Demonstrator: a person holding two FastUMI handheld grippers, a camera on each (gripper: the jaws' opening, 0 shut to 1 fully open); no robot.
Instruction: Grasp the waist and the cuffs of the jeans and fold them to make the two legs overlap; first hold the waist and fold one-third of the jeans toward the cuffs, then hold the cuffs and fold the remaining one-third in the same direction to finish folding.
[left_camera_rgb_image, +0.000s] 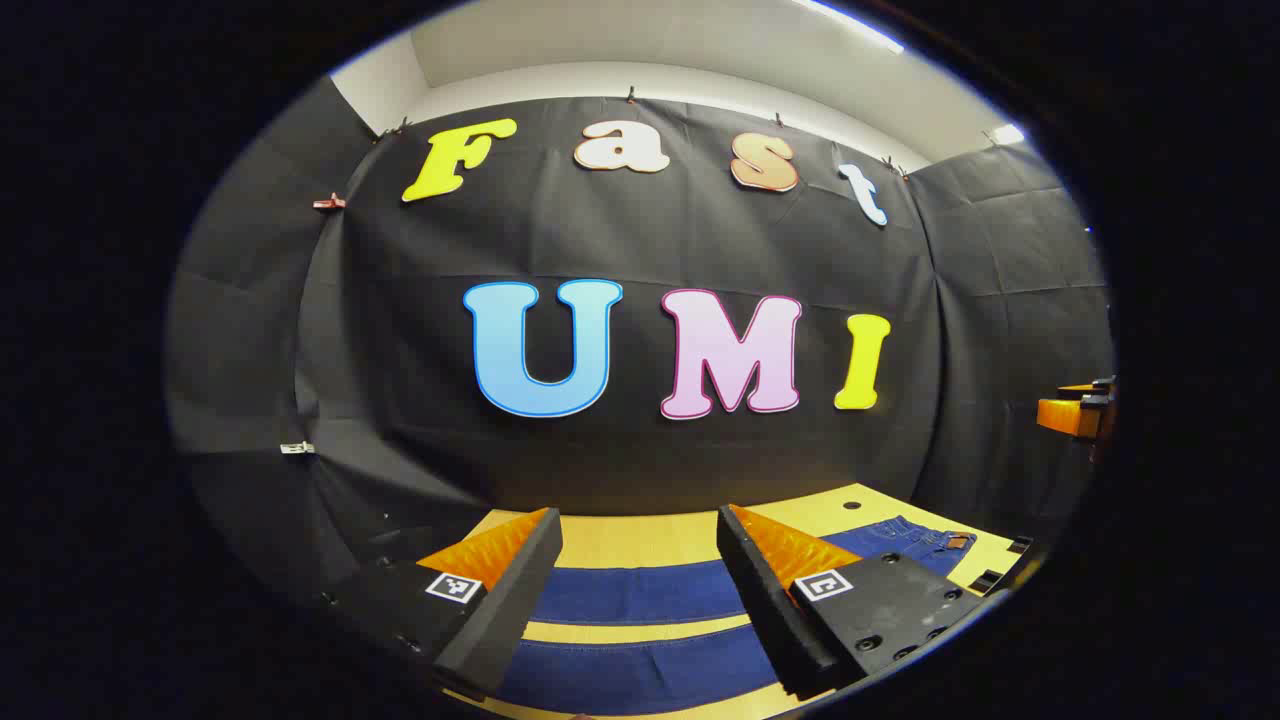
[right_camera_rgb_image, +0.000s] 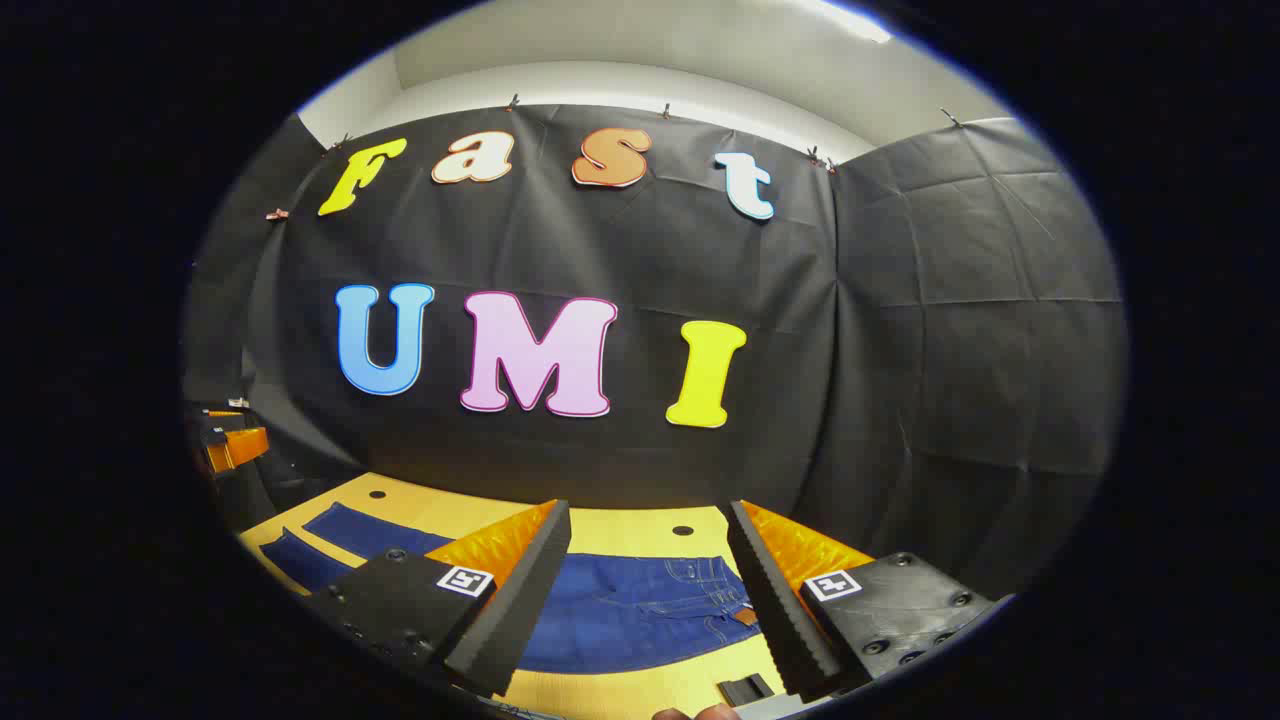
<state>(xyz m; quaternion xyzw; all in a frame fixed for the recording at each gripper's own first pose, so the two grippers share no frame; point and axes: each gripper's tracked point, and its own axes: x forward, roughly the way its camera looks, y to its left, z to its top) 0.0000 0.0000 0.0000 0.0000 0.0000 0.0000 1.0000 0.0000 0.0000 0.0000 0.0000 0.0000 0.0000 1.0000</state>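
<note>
Table (left_camera_rgb_image: 640, 545) in left gripper view carries jeans (left_camera_rgb_image: 640, 592) flat, legs apart under left gripper (left_camera_rgb_image: 640, 580), jaws spread, empty; right gripper view: right gripper (right_camera_rgb_image: 650, 590) spread over waist (right_camera_rgb_image: 700, 590); nothing grasped, next: descend, pinch cuffs and waist.

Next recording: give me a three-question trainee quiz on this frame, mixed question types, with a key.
1. True or false: the jeans lie flat on the table with the two legs already overlapped.
2. Multiple choice: the left gripper is (A) shut on a cuff, (B) open above the legs, (C) shut on the waist.
3. Fill in: in the right gripper view, the right gripper hangs open above the ___ end of the jeans.

Key:
1. False: in the left gripper view two separate legs lie side by side with a strip of table between them.
2. B.
3. Waist: the pocket stitching sits between its fingers.
</note>
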